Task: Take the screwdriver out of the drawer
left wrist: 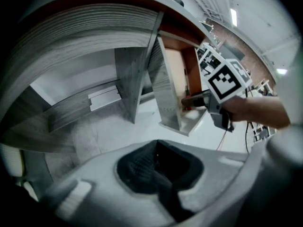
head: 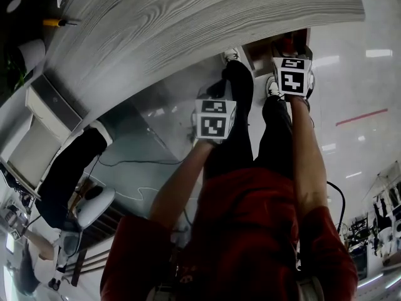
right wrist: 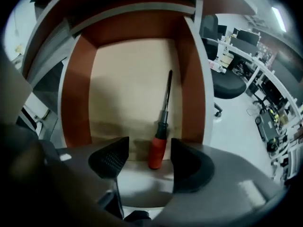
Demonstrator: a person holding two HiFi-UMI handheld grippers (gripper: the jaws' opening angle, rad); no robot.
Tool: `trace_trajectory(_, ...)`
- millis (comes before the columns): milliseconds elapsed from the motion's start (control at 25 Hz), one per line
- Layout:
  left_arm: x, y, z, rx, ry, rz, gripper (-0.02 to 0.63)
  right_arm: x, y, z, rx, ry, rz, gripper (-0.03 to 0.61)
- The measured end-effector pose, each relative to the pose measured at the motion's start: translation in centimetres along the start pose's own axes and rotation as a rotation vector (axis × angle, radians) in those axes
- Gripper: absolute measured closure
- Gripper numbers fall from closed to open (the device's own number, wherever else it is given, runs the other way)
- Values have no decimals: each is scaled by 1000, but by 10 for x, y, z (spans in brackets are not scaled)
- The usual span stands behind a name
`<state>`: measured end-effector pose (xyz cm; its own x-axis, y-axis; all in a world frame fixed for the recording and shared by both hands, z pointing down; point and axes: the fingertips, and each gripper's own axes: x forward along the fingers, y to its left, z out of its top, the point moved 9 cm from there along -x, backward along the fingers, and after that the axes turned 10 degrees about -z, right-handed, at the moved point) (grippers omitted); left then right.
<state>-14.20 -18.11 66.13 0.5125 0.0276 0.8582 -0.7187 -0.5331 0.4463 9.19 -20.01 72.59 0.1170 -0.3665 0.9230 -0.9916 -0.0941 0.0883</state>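
A screwdriver (right wrist: pixel 158 148) with a red handle and a dark shaft lies on the tan bottom of the open drawer (right wrist: pixel 78 89), shaft pointing to the back. My right gripper (right wrist: pixel 149 159) is open just over the drawer's front edge. The red handle sits between its black pads (right wrist: pixel 111 157) with a gap on each side. In the head view its marker cube (head: pixel 292 75) hangs over the drawer (head: pixel 260 54) under the desk. My left gripper (left wrist: pixel 158 171) is shut and empty, held off to the side below the desk, its cube (head: pixel 215 119) lower left of the right one.
The grey wood desk top (head: pixel 188 17) overhangs the drawer, with a yellow-handled tool (head: pixel 56 22) far left on it. A grey desk leg panel (left wrist: pixel 132 79) stands left of the drawer. A black office chair (right wrist: pixel 227 86) stands to the right on the glossy floor.
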Motion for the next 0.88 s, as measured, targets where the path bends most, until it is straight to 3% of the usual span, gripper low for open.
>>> trace_trajectory(440, -5, 8, -4, -4, -6, 7, 615, 12, 2, 7, -7, 90, 23, 324)
trace_trajectory(480, -6, 8, -5, -5, -7, 8, 615, 12, 1, 7, -13, 93, 19, 340)
trace_trajectory(560, -8, 7, -5, -6, -11, 10, 615, 12, -4, 7, -23, 95, -5, 467)
trace_trajectory(880, -23, -2, -4, -7, -41, 22, 615, 2, -7, 5, 16, 103, 23, 479)
